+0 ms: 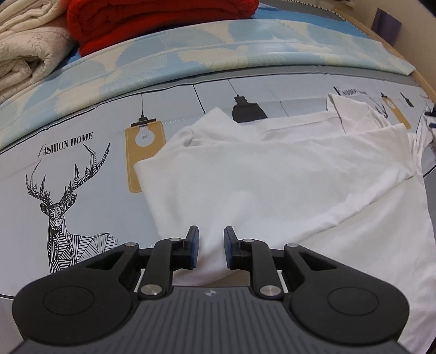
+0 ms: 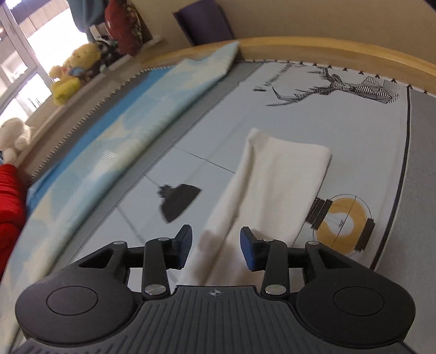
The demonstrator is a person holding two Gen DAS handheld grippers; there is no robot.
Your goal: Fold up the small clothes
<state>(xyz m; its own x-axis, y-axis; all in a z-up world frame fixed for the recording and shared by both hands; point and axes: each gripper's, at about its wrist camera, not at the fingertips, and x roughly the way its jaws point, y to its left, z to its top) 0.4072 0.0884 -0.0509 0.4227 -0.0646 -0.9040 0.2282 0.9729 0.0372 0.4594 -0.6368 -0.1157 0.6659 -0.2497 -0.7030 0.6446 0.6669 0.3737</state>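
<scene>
A white shirt (image 1: 286,185) lies spread on the printed bedsheet (image 1: 90,168), partly folded, with one flap laid across its middle and its collar end toward the far right of the left wrist view. Around it the sheet shows a line-drawn deer (image 1: 65,209), the words FASHION HOME, a yellow lamp tag with a bulb (image 1: 144,155) just beside the shirt's left edge, and a black hanging lamp (image 1: 246,109) whose shade is partly covered by a raised corner of the cloth. Farther back a pale blue and cream quilt (image 1: 218,49) runs across the bed, and on it sit a folded red blanket (image 1: 163,19) and a folded cream blanket (image 1: 24,51) side by side, touching. The left gripper (image 1: 211,247) hangs low over the near edge of the shirt with its blue pads slightly apart; white cloth shows in the gap, but nothing is pinched between them. The right gripper (image 2: 215,247) has its jaws spread wider and empty, above a narrow folded white cloth (image 2: 275,188) that lies flat on the sheet (the view is blurred). Next to that cloth are a printed black lamp (image 2: 178,201) on the left and a printed yellow bulb (image 2: 343,223) on the right. A wooden bed frame (image 2: 313,51) borders the far edge, and stuffed toys (image 2: 73,73) sit on a ledge near the window.
</scene>
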